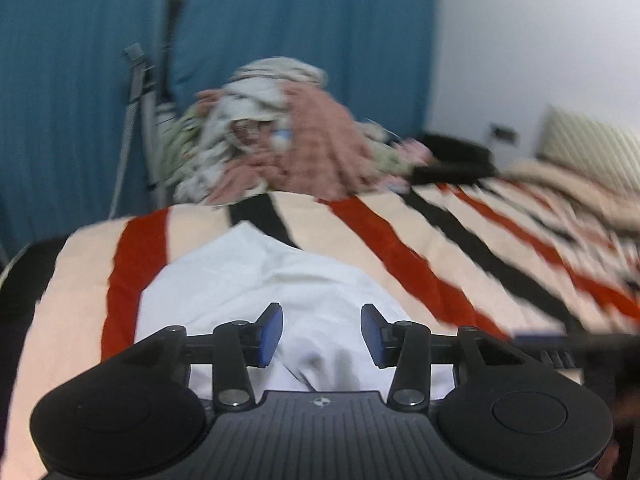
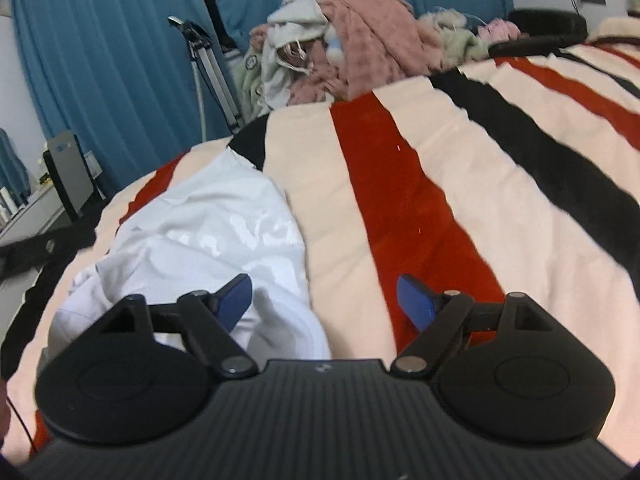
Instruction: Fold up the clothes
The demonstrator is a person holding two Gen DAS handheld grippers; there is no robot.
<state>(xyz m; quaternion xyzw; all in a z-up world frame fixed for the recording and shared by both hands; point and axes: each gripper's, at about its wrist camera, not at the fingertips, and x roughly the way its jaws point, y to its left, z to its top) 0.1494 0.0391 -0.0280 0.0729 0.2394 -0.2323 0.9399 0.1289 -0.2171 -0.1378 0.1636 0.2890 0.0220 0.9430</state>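
Both grippers, the left gripper (image 1: 321, 334) and right gripper (image 2: 324, 300), are matte black: ribbed central plate with a small crosshair mark, round side housings, silver pivot screws, linkage arms, blue pads (image 1: 269, 334) on the jaws.

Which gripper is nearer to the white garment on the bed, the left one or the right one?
Left. The left gripper hangs open directly over the white garment. The right gripper is open at the garment's edge, one finger over it, the other over the striped blanket.

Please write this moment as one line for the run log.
left gripper: open over white garment | right gripper: open, empty | striped blanket | clothes pile: behind
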